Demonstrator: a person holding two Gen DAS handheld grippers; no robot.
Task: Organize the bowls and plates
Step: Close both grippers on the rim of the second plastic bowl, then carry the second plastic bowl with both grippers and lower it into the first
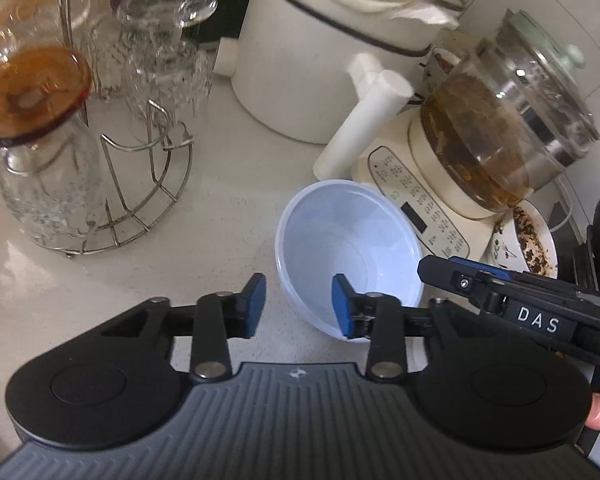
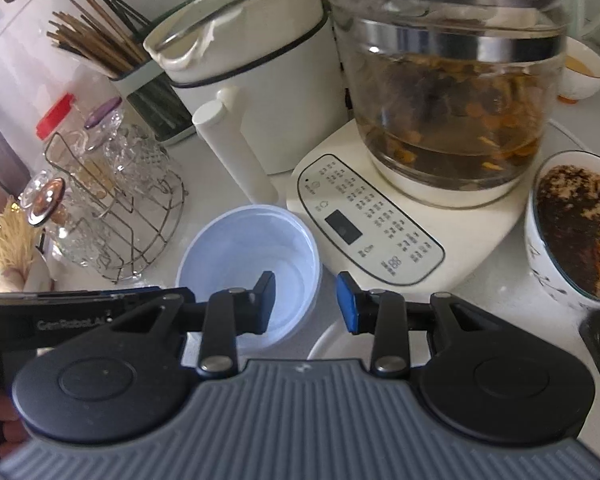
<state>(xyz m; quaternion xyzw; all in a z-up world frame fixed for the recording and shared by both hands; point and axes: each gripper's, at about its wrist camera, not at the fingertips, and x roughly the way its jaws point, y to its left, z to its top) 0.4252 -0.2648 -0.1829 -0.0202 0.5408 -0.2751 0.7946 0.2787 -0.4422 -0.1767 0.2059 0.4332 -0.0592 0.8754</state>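
A: White speckled kitchen counter [image 1: 228, 216]. Count?
B: One pale blue plastic bowl [image 1: 352, 240], empty, before the cream kettle base [image 2: 380, 220]. Left gripper [image 1: 299, 306] and right gripper [image 2: 306, 302] each straddle its near rim, pads apart, not pressing.
A: View differences?
B: Only the right view shows brown chopsticks [image 2: 96, 28].

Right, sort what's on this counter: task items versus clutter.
Job: pale blue bowl; patterned bowl of dark leftovers; left gripper; right gripper.
Clutter: glass kettle; white pot; glass rack; chopsticks.
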